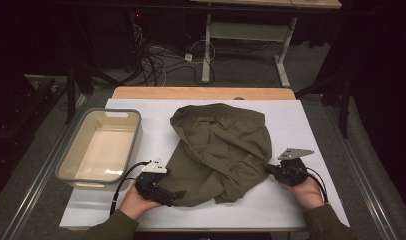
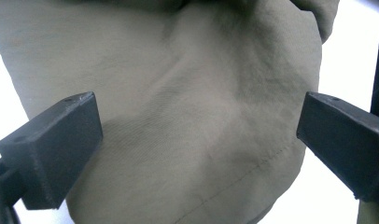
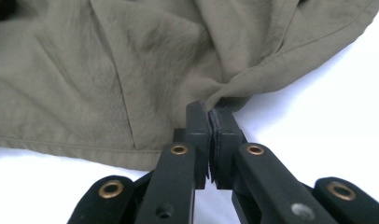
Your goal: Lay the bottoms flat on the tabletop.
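An olive-green garment [image 1: 221, 150] lies crumpled on the white table top [image 1: 301, 120]. My right gripper [image 1: 269, 170] is at its right edge, shut on a pinched fold of the cloth; in the right gripper view the garment [image 3: 131, 70] bunches into the closed jaws of that gripper [image 3: 211, 112]. My left gripper [image 1: 178, 194] sits at the garment's lower left corner. In the left gripper view its jaws stand wide apart, the left gripper [image 2: 197, 135] open, with the garment [image 2: 187, 93] lying flat between and under them.
A grey plastic bin [image 1: 73, 150] with nothing in it stands at the table's left side. A wooden strip [image 1: 201, 93] runs along the far edge. Cables and desk legs lie on the floor beyond.
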Demonstrator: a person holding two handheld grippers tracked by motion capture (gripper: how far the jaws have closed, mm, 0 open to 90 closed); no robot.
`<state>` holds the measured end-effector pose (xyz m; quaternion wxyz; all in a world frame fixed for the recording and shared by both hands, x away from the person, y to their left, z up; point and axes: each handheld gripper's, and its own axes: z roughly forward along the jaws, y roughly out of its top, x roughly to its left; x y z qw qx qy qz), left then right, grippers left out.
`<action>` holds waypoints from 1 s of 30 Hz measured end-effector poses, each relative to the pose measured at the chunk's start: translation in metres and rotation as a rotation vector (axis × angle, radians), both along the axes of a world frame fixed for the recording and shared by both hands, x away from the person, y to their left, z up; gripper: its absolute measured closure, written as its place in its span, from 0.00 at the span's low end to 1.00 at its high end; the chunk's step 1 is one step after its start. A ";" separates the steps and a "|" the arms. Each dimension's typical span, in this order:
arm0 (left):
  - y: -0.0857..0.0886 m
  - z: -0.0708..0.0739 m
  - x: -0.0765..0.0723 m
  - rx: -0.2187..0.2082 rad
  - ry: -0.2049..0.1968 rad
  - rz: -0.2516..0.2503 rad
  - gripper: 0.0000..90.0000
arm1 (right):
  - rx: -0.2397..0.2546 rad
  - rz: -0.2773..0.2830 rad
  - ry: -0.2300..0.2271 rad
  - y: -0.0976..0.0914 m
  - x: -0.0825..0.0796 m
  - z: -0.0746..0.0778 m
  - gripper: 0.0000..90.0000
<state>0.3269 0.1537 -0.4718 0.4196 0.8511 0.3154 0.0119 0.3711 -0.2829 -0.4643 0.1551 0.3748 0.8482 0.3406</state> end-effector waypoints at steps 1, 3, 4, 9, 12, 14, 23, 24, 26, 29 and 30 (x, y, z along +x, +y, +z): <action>0.000 0.000 0.000 -0.001 0.000 0.000 0.00 | 0.008 -0.006 -0.002 -0.002 0.000 0.001 0.99; 0.000 0.000 0.000 -0.002 -0.001 0.000 0.00 | 0.016 -0.012 -0.014 -0.006 0.001 0.005 0.99; 0.000 0.000 0.000 -0.001 0.000 0.000 0.00 | 0.024 -0.020 -0.019 -0.008 0.002 0.007 0.99; 0.000 0.000 0.000 -0.001 -0.002 0.000 0.00 | 0.042 -0.060 -0.057 -0.018 0.009 0.017 0.99; 0.000 0.000 0.000 -0.003 -0.003 0.002 0.00 | 0.040 -0.090 -0.083 -0.023 0.017 0.021 0.99; 0.000 0.000 0.000 -0.003 -0.001 0.003 0.00 | 0.051 -0.116 -0.096 -0.028 0.025 0.024 0.99; 0.000 0.000 0.000 0.001 0.000 0.003 0.00 | 0.068 -0.233 -0.110 -0.045 0.066 0.024 1.00; 0.000 0.000 0.000 0.001 0.000 0.003 0.00 | 0.070 -0.243 -0.113 -0.046 0.072 0.023 0.99; 0.000 0.000 0.001 -0.001 0.002 0.005 0.00 | 0.073 -0.268 -0.103 -0.048 0.082 0.020 0.99; 0.001 -0.001 0.001 0.002 0.003 0.004 0.00 | 0.074 -0.290 -0.091 -0.049 0.092 0.014 0.99; 0.001 -0.001 0.001 0.001 0.002 0.004 0.00 | 0.074 -0.293 -0.082 -0.049 0.093 0.012 0.99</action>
